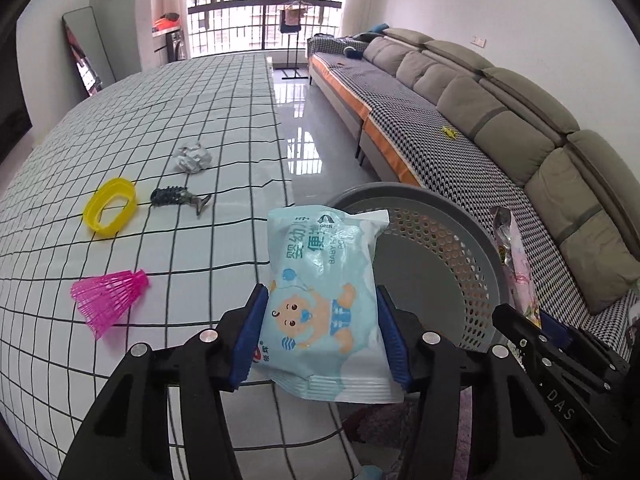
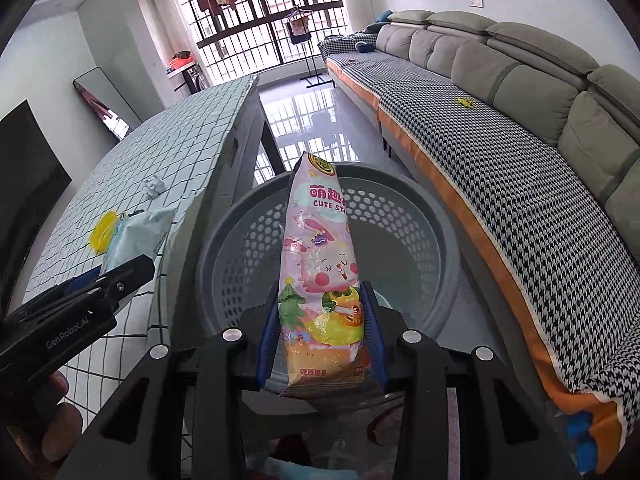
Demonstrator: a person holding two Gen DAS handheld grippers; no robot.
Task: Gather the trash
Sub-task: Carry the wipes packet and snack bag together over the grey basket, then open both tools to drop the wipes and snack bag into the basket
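Note:
My left gripper [image 1: 320, 320] is shut on a light blue wet-wipe packet [image 1: 324, 280], held upright at the table's right edge beside the grey perforated basket [image 1: 452, 240]. My right gripper [image 2: 320, 320] is shut on a pink candy wrapper [image 2: 320, 264] with a rabbit print, held upright over the grey basket [image 2: 248, 240]. That wrapper [image 1: 516, 264] and the right gripper [image 1: 536, 328] also show at the right of the left wrist view. In the right wrist view the left gripper [image 2: 92, 280] with the blue packet [image 2: 136, 236] sits at the left. A crumpled paper ball [image 1: 192, 156] lies on the checked tablecloth [image 1: 220, 92].
On the table lie a yellow ring [image 1: 110, 206], a dark toy fish [image 1: 176, 198] and a pink shuttlecock [image 1: 110, 296]. A long grey sofa [image 1: 500, 92] with a houndstooth cover runs along the right. Glossy floor [image 1: 304, 124] separates table and sofa. A person's hand [image 2: 56, 412] shows at lower left.

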